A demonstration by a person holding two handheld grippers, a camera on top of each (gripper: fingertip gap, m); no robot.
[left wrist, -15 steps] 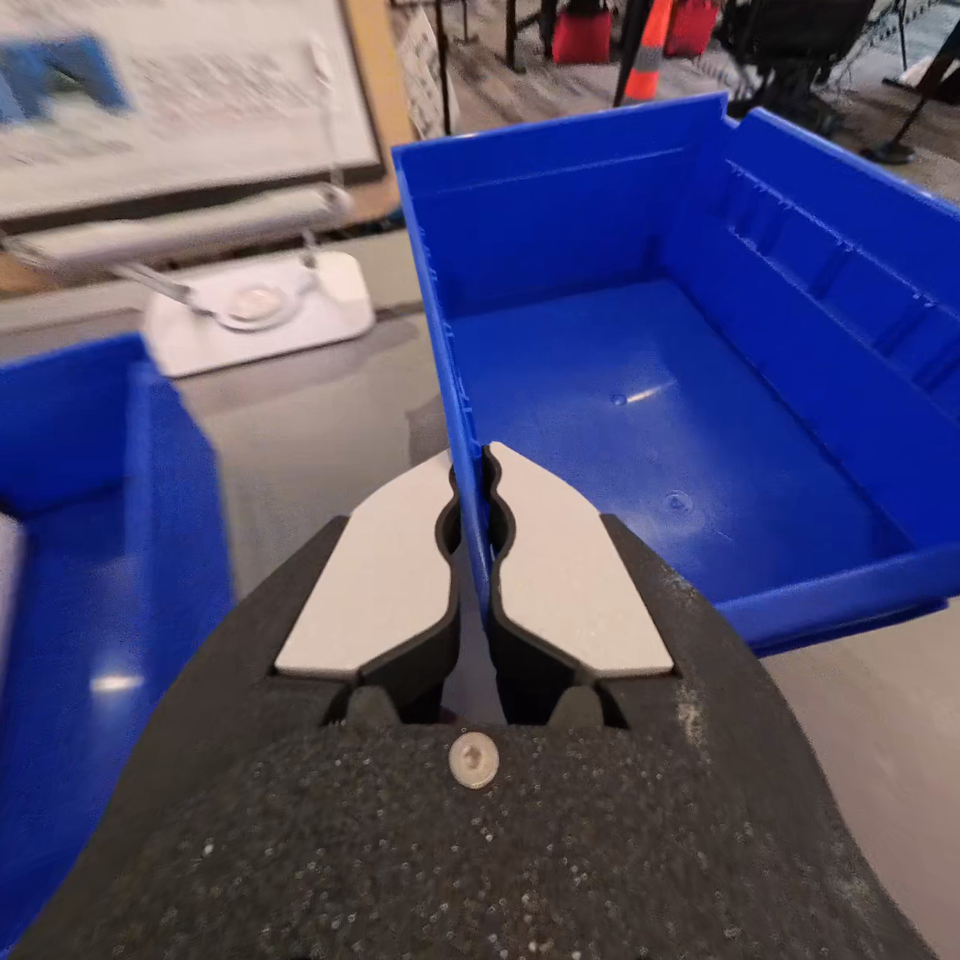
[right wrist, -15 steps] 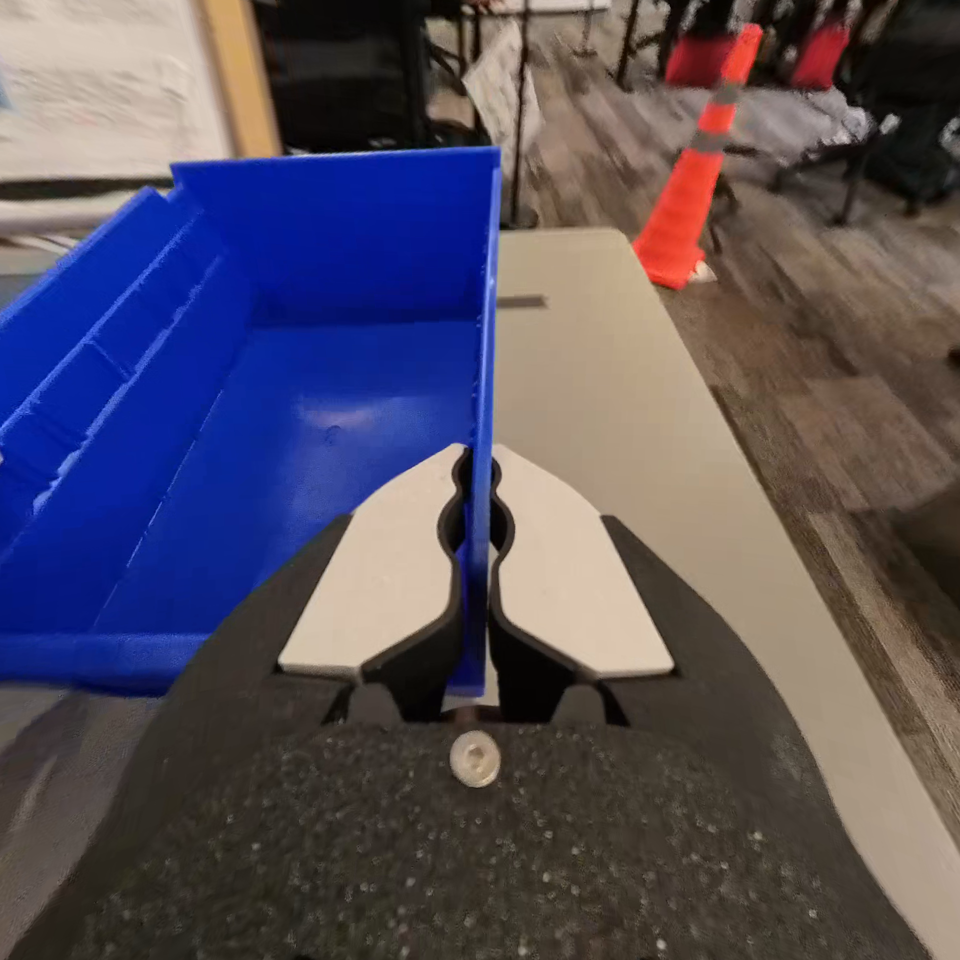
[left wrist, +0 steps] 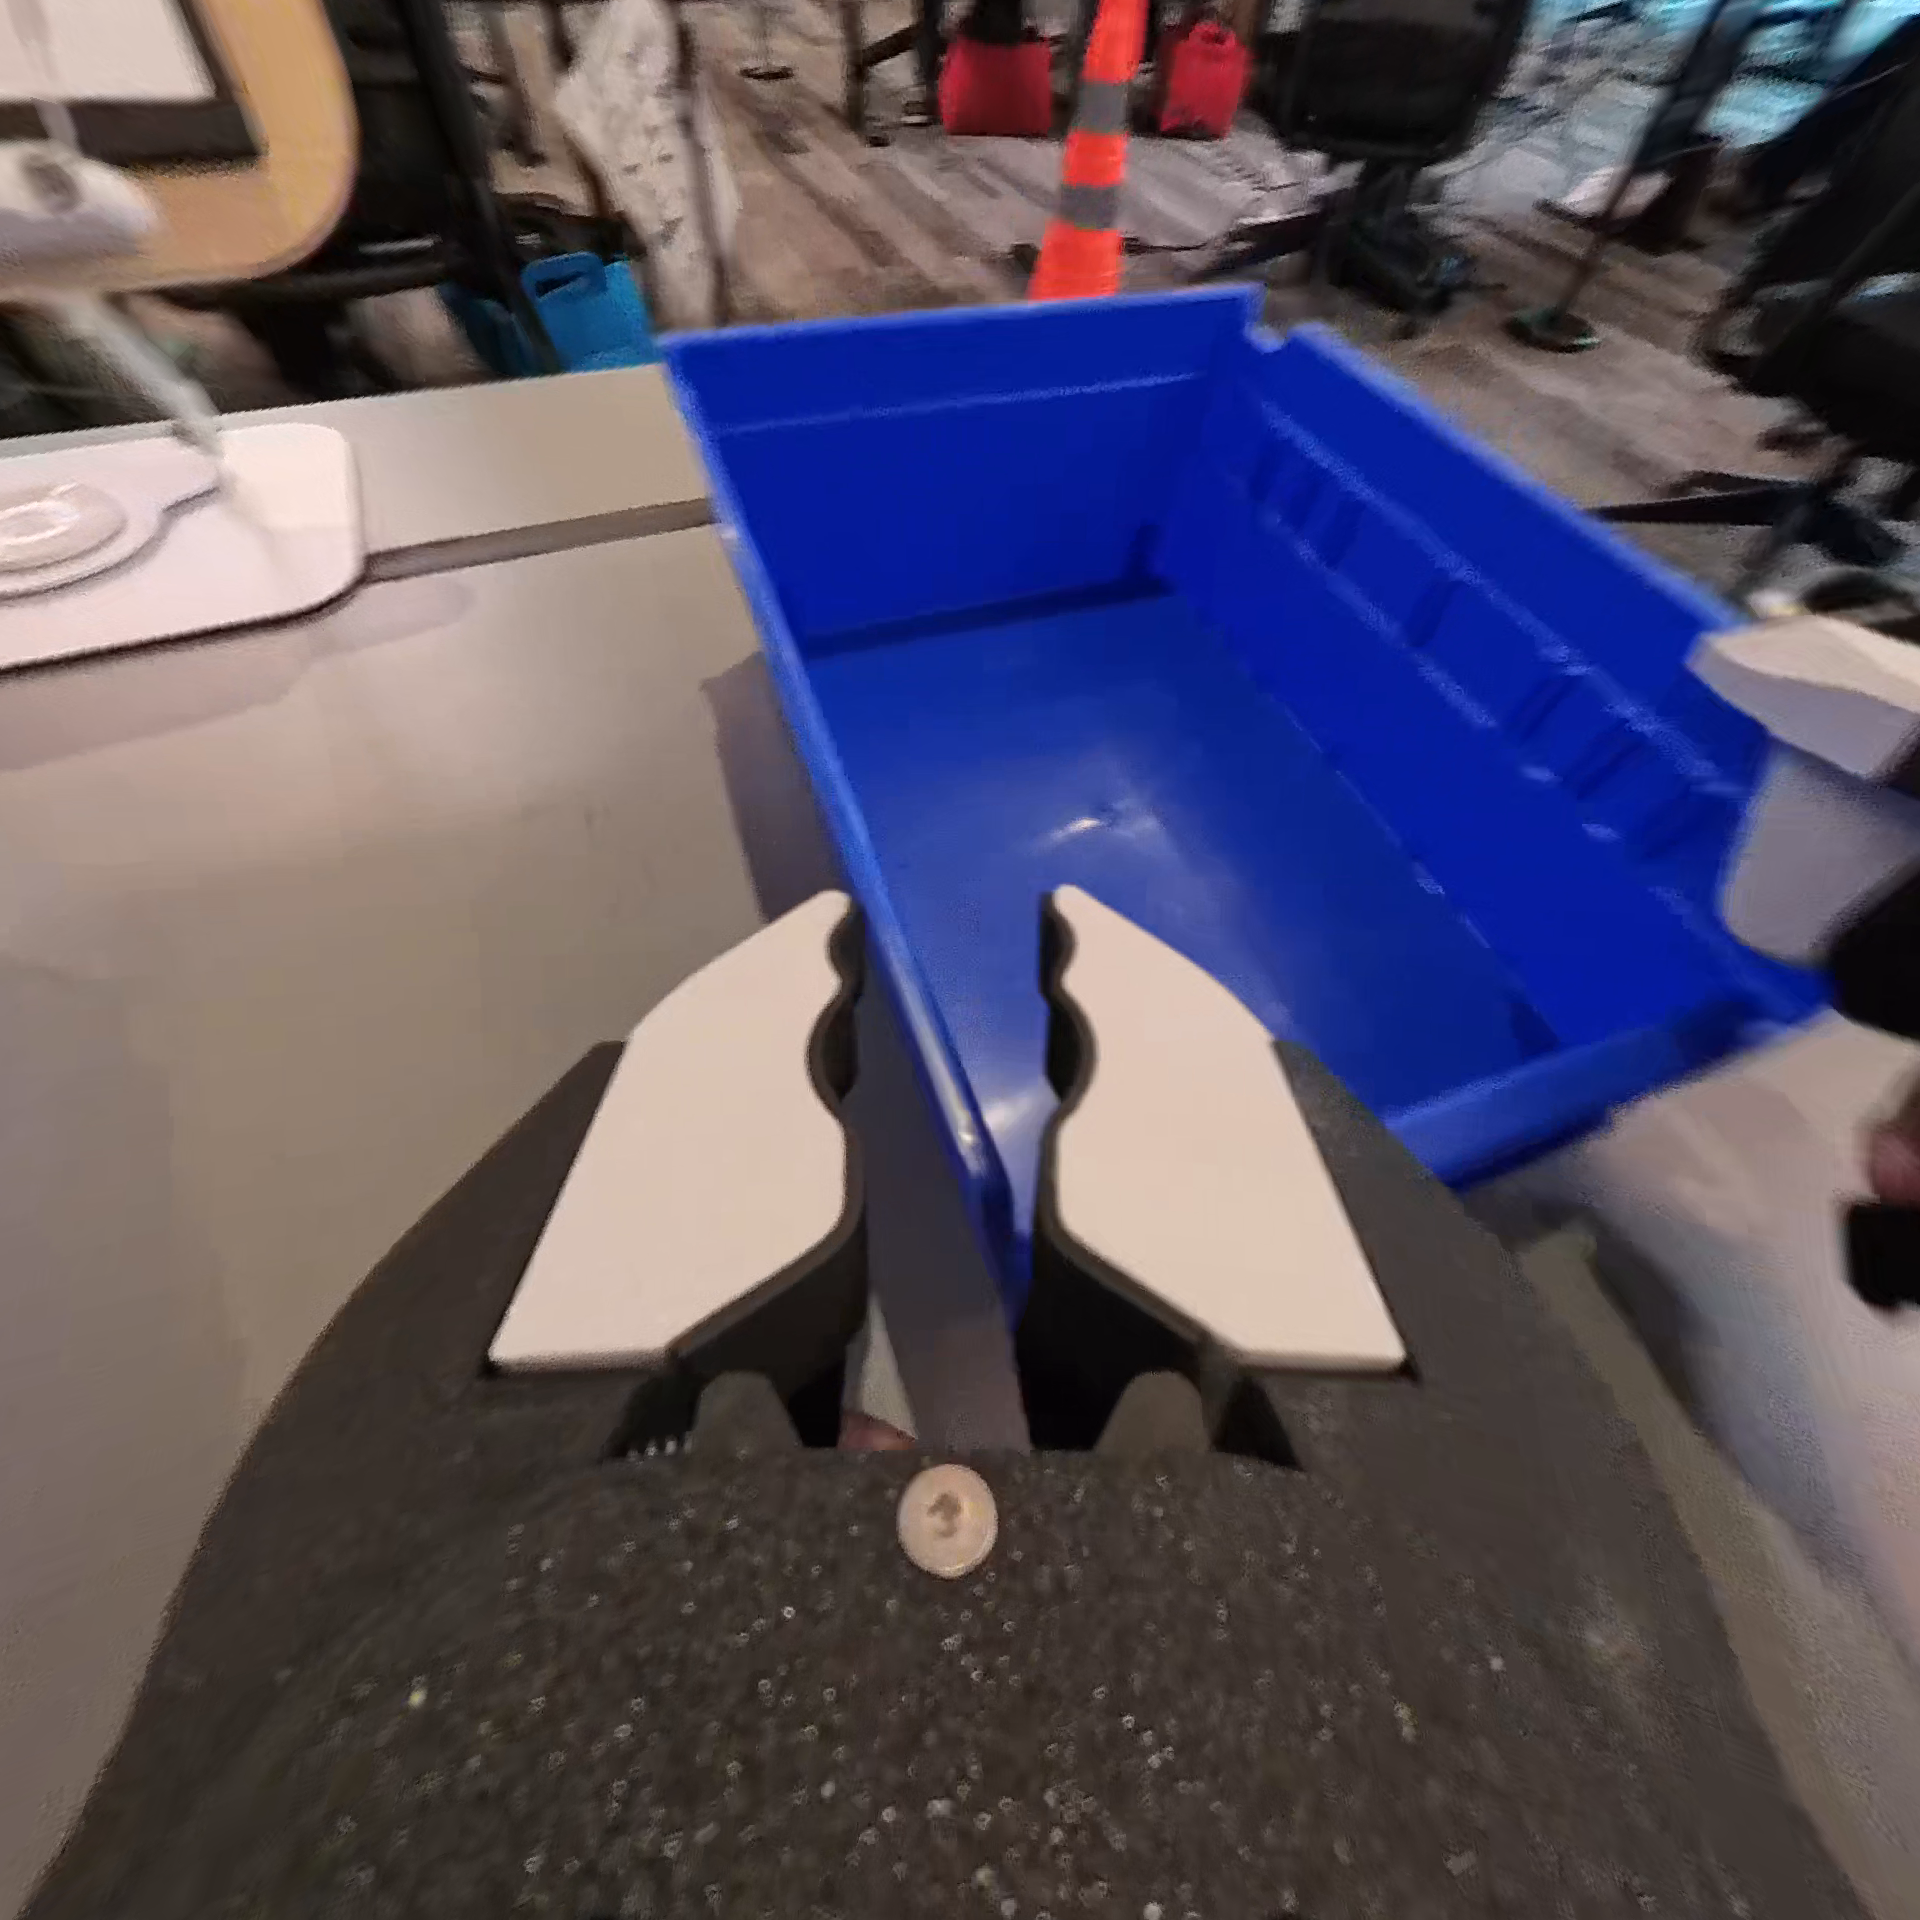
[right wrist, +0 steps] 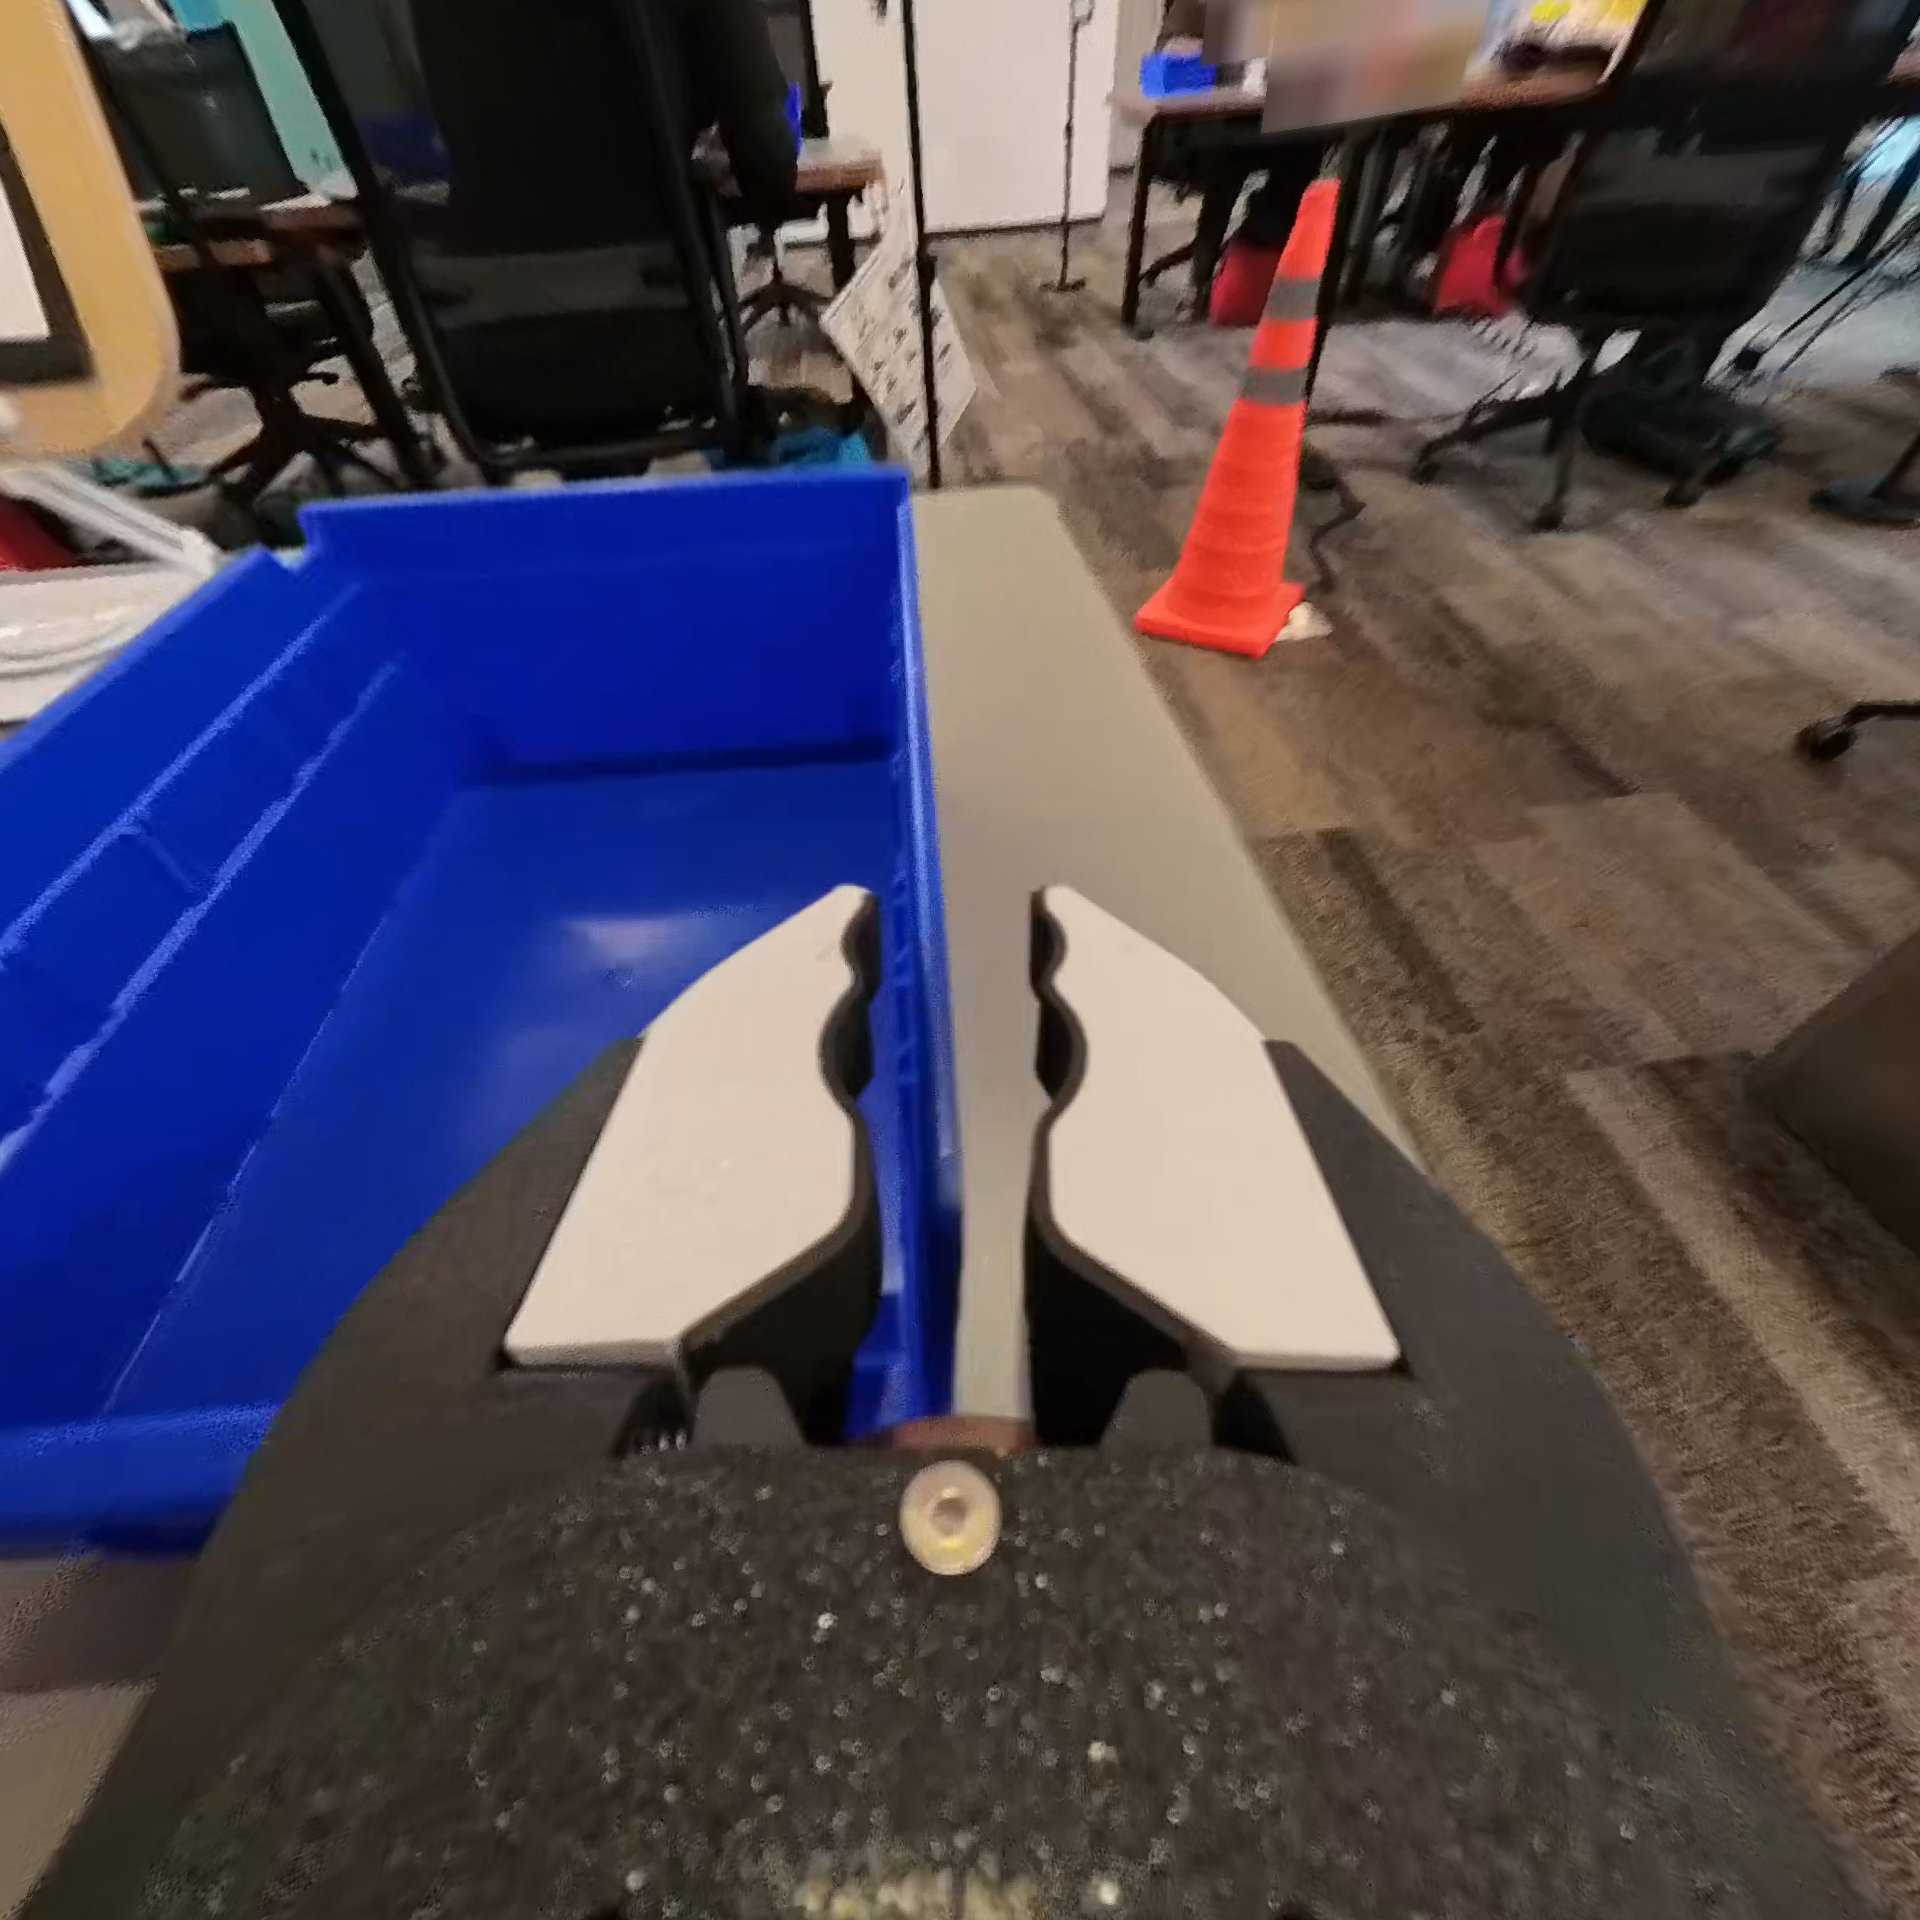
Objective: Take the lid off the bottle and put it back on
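Bottle and lid appear in neither view; what lies between both grippers is a deep blue plastic bin (left wrist: pixel 1195 790) on a grey tabletop (left wrist: pixel 312 883). Only the left wrist view shows a white flat-based stand (left wrist: pixel 177 540) beside the bin; only the right shows the table's outer edge over wood-look flooring (right wrist: pixel 1558 935). An orange traffic cone (right wrist: pixel 1242 488) stands beyond. The left gripper (left wrist: pixel 945 914) and right gripper (right wrist: pixel 954 909) each straddle a bin wall, fingers spread, not clamping.
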